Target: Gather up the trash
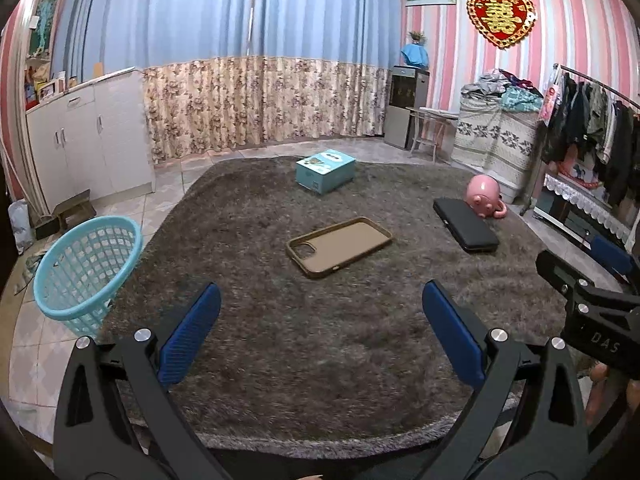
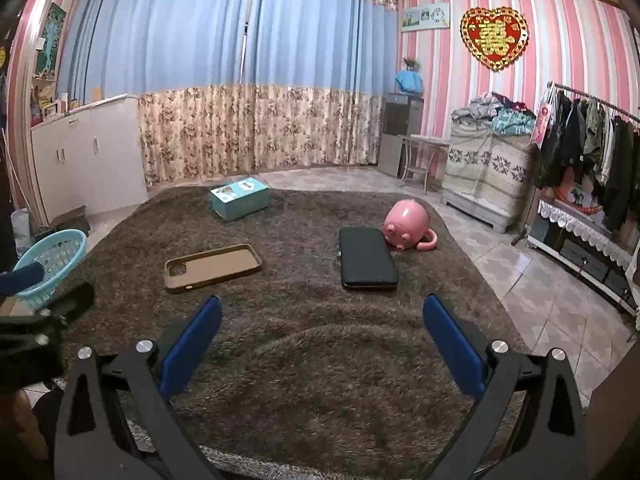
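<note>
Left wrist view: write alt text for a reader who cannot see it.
The open left gripper hovers empty over a shaggy brown rug holding a tan phone case, a black case, a teal box and a pink pig-shaped toy. A light blue basket stands at the rug's left edge.

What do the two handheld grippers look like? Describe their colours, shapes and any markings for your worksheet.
The left gripper and the right gripper match: black angular linkage arms with triangular cut-outs, round silver pivot bolts, and flat, ribbed blue pads. In the left wrist view, the right gripper's black body carries pale lettering, "DAS".
</note>
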A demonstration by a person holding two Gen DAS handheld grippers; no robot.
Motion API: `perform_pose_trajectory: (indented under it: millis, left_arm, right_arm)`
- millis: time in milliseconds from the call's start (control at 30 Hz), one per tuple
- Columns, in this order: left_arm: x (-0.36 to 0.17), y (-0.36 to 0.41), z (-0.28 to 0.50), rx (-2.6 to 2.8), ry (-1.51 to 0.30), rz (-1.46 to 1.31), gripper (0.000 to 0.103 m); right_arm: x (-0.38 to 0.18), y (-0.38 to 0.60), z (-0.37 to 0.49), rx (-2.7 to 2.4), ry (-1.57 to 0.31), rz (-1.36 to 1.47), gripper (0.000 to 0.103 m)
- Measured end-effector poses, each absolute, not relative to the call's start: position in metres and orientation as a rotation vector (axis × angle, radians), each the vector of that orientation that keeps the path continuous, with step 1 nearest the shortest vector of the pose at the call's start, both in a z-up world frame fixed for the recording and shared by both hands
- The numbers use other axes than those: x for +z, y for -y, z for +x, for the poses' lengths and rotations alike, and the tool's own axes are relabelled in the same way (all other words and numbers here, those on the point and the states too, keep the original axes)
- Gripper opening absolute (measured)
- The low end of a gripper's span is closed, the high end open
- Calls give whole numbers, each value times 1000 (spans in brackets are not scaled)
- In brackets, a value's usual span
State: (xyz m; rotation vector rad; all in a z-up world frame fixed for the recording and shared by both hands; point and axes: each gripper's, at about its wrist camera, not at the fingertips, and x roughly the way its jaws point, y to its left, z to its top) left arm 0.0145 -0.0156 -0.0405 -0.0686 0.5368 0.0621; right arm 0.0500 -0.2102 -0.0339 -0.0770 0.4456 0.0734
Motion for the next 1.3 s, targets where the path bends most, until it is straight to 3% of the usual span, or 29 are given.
perform_pose_trajectory:
  millis: [1300]
  left_arm:
    - [-37,11,5,83,-449,-70,97]
  right_arm:
    - [-25,203,35,65,-375,-73,99]
